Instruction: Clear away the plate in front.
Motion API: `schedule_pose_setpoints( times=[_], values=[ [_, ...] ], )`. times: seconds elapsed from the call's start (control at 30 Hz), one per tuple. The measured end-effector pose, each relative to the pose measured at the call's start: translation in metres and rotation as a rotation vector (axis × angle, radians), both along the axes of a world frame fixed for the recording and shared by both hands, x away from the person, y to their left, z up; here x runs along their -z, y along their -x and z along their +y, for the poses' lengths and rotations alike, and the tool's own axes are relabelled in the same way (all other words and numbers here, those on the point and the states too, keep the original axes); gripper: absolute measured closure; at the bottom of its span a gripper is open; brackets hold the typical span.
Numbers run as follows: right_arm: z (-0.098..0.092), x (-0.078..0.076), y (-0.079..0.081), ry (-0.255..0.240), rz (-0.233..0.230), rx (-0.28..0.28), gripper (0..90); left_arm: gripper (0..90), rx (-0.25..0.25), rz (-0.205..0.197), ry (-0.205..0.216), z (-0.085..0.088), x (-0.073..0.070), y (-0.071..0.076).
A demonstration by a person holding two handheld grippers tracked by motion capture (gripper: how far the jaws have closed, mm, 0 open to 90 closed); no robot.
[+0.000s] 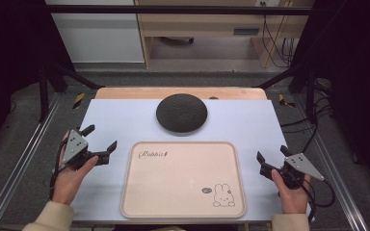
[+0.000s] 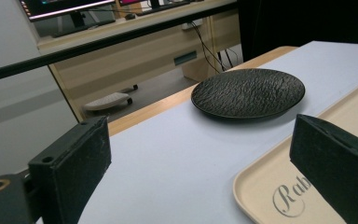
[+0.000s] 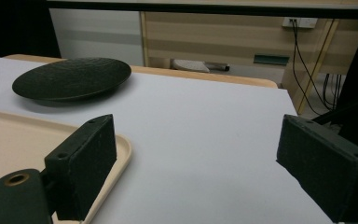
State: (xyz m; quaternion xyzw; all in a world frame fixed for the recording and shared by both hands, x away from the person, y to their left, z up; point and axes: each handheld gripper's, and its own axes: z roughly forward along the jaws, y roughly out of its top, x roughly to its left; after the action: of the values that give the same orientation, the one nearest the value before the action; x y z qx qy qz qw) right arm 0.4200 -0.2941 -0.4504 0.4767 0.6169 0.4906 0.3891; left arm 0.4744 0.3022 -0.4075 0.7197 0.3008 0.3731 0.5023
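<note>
The left gripper point(image 1: 99, 138) and right gripper point(image 1: 272, 154) are hovering with jaws spread wide and holding nothing, one off each side edge of the beige tray point(image 1: 183, 211), probably as a resting pose. The tray is lying empty along the table's point(image 1: 250, 120) near edge, while the black textured plate point(image 1: 181, 113) is sitting just beyond it toward the far edge, within reach of either gripper.

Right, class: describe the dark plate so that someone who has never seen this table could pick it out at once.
Start at the pale table top and find the beige tray with the rabbit drawing. Just beyond its far edge, apart from it, lies the black plate. It is round, dark and rough-textured; the tray is rectangular, pale and smooth.
</note>
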Motion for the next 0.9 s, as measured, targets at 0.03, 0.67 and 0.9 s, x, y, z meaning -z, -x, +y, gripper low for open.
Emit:
schedule_pose_setpoints(
  times=[0.03, 0.67, 0.9],
  values=[
    [-0.001, -0.001, 0.002, 0.006, -0.005, 0.004, 11.8, 5.8, 0.012, 0.006, -0.015, -0.001, -0.003, -0.005],
    [0.006, 0.006, -0.001, 0.02, 0.031, 0.002, 11.2, 5.7, 0.219, -0.058, -0.395, -0.059, -0.036, -0.082],
    [0.007, 0.008, -0.002, 0.041, 0.037, -0.001, 11.5, 11.6, 0.26, -0.223, -0.687, -0.093, -0.045, -0.086]
  ],
)
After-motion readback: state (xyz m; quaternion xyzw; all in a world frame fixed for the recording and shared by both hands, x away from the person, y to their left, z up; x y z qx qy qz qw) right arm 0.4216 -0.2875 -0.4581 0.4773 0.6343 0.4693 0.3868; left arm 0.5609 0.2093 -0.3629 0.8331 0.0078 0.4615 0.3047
